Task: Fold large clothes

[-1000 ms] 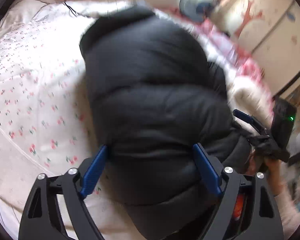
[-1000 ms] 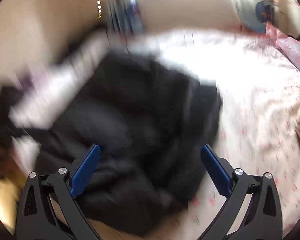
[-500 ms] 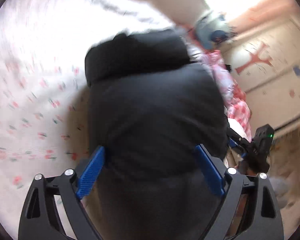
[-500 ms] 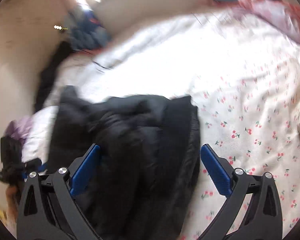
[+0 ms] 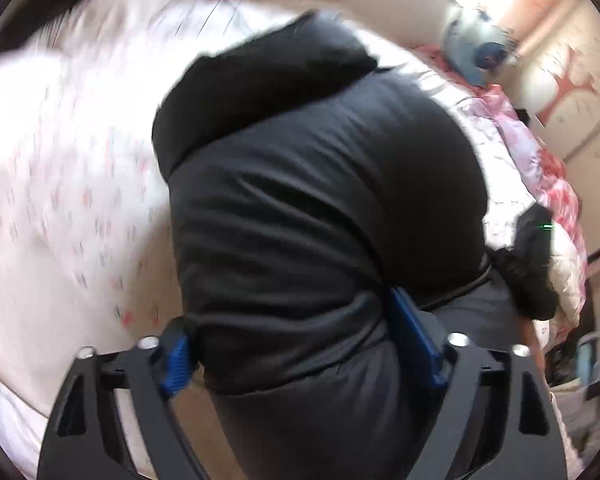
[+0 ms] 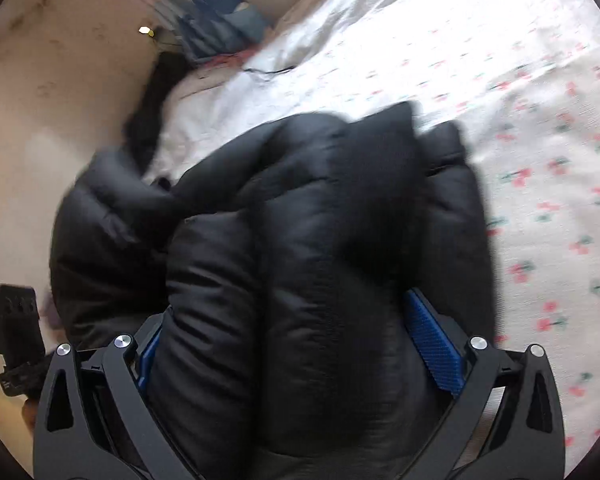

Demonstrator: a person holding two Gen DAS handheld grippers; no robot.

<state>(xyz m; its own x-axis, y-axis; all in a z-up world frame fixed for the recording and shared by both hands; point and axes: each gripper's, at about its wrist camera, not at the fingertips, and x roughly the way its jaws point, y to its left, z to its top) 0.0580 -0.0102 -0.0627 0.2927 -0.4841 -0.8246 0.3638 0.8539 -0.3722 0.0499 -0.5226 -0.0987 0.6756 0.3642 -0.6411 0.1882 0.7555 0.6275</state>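
A black puffer jacket [image 5: 320,180] lies folded into a thick bundle on the flowered bed sheet [image 5: 60,200]. My left gripper [image 5: 296,340] holds the bundle's near end, its jaws very wide and the padding bulging over both blue pads. From the other side my right gripper [image 6: 292,344] grips the same jacket [image 6: 320,220], also spread wide with fabric swelling between the pads. Each gripper shows at the edge of the other's view: the right gripper's body [image 5: 534,248] with a green light, the left gripper's body [image 6: 16,332] at far left.
The white sheet [image 6: 540,80] with small red flowers spreads around the bundle. A pink quilt [image 5: 540,168] and a blue-grey cushion [image 5: 476,48] lie along one side. Dark clothes [image 6: 216,20] are piled at the bed's far corner against the beige wall [image 6: 40,100].
The right gripper has swung round and come down onto the jacket, which now fills its jaws. The left gripper has travelled across the bed with the bundle between its pads.
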